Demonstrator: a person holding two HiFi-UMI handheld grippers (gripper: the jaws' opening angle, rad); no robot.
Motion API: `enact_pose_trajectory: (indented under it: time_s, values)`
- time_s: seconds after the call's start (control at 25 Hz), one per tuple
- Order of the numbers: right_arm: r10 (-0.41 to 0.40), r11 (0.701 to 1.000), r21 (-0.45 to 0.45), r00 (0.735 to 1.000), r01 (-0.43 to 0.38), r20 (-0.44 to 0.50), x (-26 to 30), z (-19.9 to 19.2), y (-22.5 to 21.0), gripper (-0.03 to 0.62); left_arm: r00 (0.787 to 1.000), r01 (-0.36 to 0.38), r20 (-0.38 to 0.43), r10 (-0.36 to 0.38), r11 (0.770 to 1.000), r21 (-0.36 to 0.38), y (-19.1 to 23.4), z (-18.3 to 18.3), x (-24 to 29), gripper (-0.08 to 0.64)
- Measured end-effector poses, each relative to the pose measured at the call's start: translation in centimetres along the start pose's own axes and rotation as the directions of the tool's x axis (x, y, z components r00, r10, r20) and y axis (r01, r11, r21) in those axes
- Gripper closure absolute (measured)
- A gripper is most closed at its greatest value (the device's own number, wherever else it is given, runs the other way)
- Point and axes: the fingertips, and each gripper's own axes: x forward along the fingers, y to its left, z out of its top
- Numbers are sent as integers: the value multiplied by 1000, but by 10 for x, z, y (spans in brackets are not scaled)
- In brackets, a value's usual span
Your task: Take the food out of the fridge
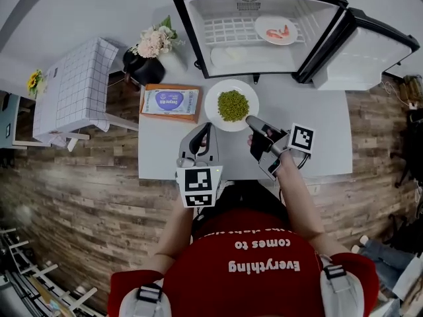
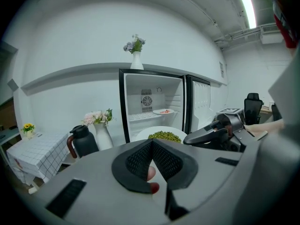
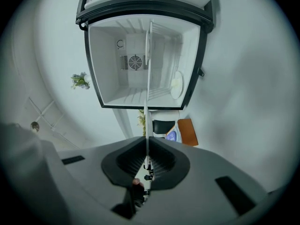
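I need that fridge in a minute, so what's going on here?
A person is emptying the open mini fridge with a handheld gripper in each hand. The right gripper is clamped on the rim of a white plate of green peas, which is already out of the fridge and over the white table. The left gripper is shut and empty beside that plate. A second plate, with pinkish food on it, sits on the fridge shelf.

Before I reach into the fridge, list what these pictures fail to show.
- Food on the fridge plate: too small, head and left gripper views.
- Pale thing below the wire shelf: washed out, head view.
- Print on the blue packet: too small, head view.
- Green food: hidden in the right gripper view; its near plate shows edge-on.
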Motion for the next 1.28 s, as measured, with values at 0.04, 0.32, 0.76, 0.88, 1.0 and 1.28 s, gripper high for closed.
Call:
enact_pose_trajectory:
  time_s: [0.04,0.32,0.76,0.88,1.0,1.28]
  values:
    - [-6,1000,1,1000,6,-9,1,-4,-4,566,1000,0,-10,0,1000,-6,0,-5,-2,560]
    - [-83,996,21,995,84,-49,5,-24,-44,566,997,6,-73,-10,998,-58,-1,-43,-8,560]
    - [-225,973,39,972,228,-72,10,-44,-113,566,992,11,-128,-23,996,-93,-7,-86,-14,560]
    - [-257,964,50,963,261,-76,15,-52,-135,566,988,-1,-152,-16,994,-110,-3,-101,-21,560]
    - [-300,951,48,950,305,-84,18,-57,-156,565,985,-17,-172,-6,992,-128,1,-114,-28,560]
    - [-336,934,107,940,341,-66,22,-64,-189,565,983,-37,-181,14,991,-125,9,-127,-41,560]
